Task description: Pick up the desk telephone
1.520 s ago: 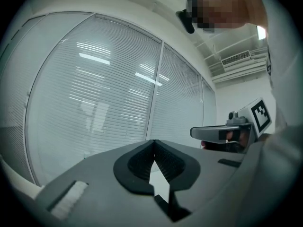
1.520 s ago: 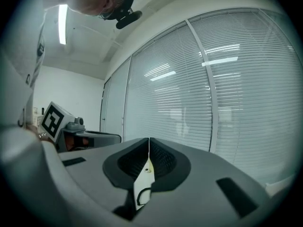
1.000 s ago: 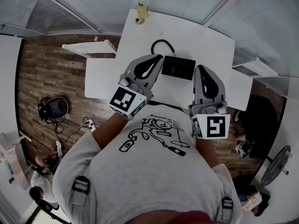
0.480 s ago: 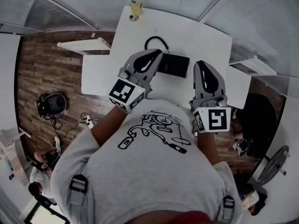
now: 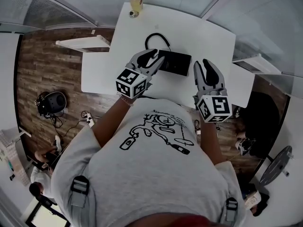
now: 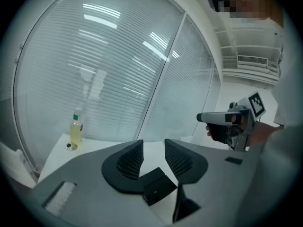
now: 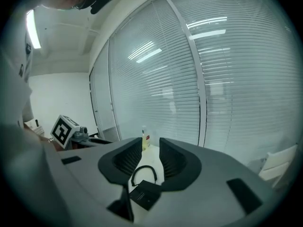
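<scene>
The black desk telephone [image 5: 176, 63] lies flat on the white table [image 5: 208, 37], with its black cord [image 5: 155, 38] looped behind it. My left gripper [image 5: 155, 58] hangs over the phone's left end, and my right gripper [image 5: 204, 64] hovers just right of the phone. In the left gripper view the telephone [image 6: 158, 191] shows below the left gripper [image 6: 153, 148]. In the right gripper view the telephone [image 7: 144, 196] and cord [image 7: 143, 173] lie ahead of the right gripper [image 7: 150, 148]. Both pairs of jaws are opening, with nothing between them.
A bottle of yellow liquid [image 5: 136, 1] stands at the table's far corner beside a small round object [image 5: 133, 14]. White shelves flank the table at left [image 5: 83, 44] and right [image 5: 255, 63]. Gear and cables [image 5: 52, 104] lie on the wood floor. Blinds line the glass walls.
Both grippers have sunk toward the table and moved forward. The left one now overlaps the phone's left end. The phone has not moved.
</scene>
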A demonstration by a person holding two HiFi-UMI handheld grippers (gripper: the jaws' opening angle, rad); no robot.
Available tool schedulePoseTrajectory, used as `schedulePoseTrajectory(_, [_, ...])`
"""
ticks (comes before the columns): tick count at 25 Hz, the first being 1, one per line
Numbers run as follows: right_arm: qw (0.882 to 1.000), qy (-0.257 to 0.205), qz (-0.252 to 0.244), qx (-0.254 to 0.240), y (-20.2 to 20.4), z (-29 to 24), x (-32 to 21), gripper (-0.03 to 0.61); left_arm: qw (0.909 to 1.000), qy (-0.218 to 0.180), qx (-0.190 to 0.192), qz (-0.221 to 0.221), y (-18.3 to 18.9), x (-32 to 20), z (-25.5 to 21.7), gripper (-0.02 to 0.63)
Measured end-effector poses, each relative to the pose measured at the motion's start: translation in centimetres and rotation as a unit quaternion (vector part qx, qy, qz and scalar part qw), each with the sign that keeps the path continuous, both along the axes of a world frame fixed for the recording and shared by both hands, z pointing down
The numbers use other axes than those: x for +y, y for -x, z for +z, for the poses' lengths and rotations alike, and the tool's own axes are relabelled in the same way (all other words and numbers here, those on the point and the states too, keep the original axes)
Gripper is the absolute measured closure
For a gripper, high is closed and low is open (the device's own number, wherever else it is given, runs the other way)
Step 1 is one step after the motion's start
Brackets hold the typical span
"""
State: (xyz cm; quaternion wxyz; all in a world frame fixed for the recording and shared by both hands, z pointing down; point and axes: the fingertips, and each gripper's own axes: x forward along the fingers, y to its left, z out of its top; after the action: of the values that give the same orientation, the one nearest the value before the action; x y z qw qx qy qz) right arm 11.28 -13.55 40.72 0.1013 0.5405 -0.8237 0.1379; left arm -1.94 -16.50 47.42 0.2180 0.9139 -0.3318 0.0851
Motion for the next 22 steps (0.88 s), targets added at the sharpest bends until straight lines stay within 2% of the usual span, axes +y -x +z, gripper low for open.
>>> schedulePoseTrajectory(6, [0.998,0.057,0.004,0.011,-0.6,5.9,0.0,0.471,0.9974,0.063,-0.030,0.020,0.0,0.4,7.0,0.462])
schedulePoseTrajectory(9, [0.996,0.086,0.007,0.018,-1.0,9.3,0.0,0.465,0.9943,0.098,-0.030,0.029,0.0,0.5,10.5,0.462])
schedulePoseTrajectory(15, [0.990,0.140,0.010,0.017,-2.0,14.5,-0.3,0.448,0.9784,0.204,0.006,0.031,-0.3,0.7,17.0,0.440])
schedulePoseTrajectory(22, [0.982,0.188,0.006,0.023,-2.5,19.4,-0.7,0.422,0.9638,0.265,0.002,0.032,-0.1,0.2,22.1,0.398])
